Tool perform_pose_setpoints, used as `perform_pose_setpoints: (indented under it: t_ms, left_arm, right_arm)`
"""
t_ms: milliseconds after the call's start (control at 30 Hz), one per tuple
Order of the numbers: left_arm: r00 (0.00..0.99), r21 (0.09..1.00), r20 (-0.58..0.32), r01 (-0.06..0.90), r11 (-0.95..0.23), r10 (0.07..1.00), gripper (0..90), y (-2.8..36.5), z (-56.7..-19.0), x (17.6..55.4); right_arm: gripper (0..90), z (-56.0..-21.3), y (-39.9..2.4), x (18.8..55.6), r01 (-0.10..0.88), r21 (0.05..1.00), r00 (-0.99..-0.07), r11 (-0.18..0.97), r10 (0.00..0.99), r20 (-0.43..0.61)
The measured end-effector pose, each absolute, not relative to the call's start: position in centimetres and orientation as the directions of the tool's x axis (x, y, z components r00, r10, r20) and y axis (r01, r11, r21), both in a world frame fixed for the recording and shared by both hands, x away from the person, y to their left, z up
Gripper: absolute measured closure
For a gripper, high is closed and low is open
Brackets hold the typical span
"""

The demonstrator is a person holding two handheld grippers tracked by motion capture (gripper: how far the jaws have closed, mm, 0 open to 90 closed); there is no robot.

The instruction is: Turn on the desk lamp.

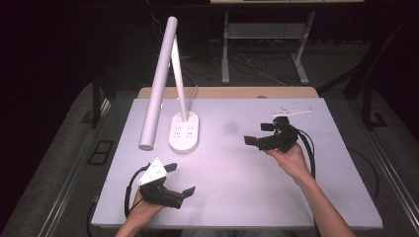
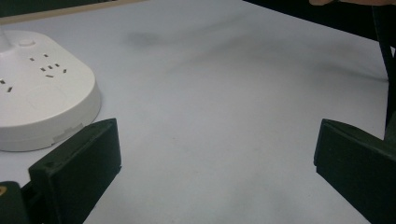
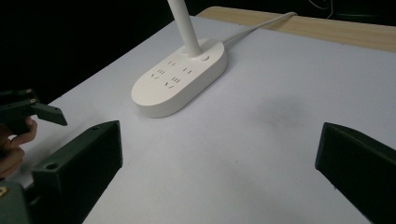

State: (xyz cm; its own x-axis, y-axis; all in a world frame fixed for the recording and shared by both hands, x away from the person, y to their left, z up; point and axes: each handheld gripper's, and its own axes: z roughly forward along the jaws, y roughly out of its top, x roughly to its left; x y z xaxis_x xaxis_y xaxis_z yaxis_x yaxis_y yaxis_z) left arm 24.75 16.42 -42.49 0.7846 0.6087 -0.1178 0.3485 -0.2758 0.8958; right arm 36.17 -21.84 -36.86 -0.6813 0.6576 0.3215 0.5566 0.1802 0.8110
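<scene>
A white desk lamp (image 1: 184,129) is found standing on the counter (image 1: 237,187), toward its far left quarter. Its oval base carries sockets, and its long axis runs from near to far; the lamp head is tilted out over the counter to the left of the base.

The left tool (image 1: 179,180) is held near the front edge with jaws spread wide and nothing between them; the base lies just ahead of it, slightly left. The right tool (image 1: 261,133) is likewise open and empty, level with the base but further off, pointed at it. The left tool is judged nearer.
</scene>
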Motion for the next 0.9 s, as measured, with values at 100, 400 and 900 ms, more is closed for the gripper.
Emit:
perform_pose_setpoints:
  t_ms: [100,400,900]
  left_arm:
    - [0.785,0.896,-0.118,0.348,-0.276,0.608,0.0,16.4,-42.5,24.7]
    - [0.783,0.896,-0.118,0.348,-0.274,0.610,0.0,16.5,-42.4,24.7]
    - [0.781,0.897,-0.120,0.349,-0.270,0.612,0.0,16.4,-42.4,24.6]
  right_arm:
    - [0.1,-37.0,-22.7,35.1,0.556,0.813,-0.680,0.173,0.658,0.325]
    - [0.1,-37.8,-24.8,31.8,0.554,0.815,-0.674,0.171,0.666,0.318]
    - [0.2,-40.6,-28.2,26.6,0.573,0.804,-0.644,0.159,0.694,0.322]
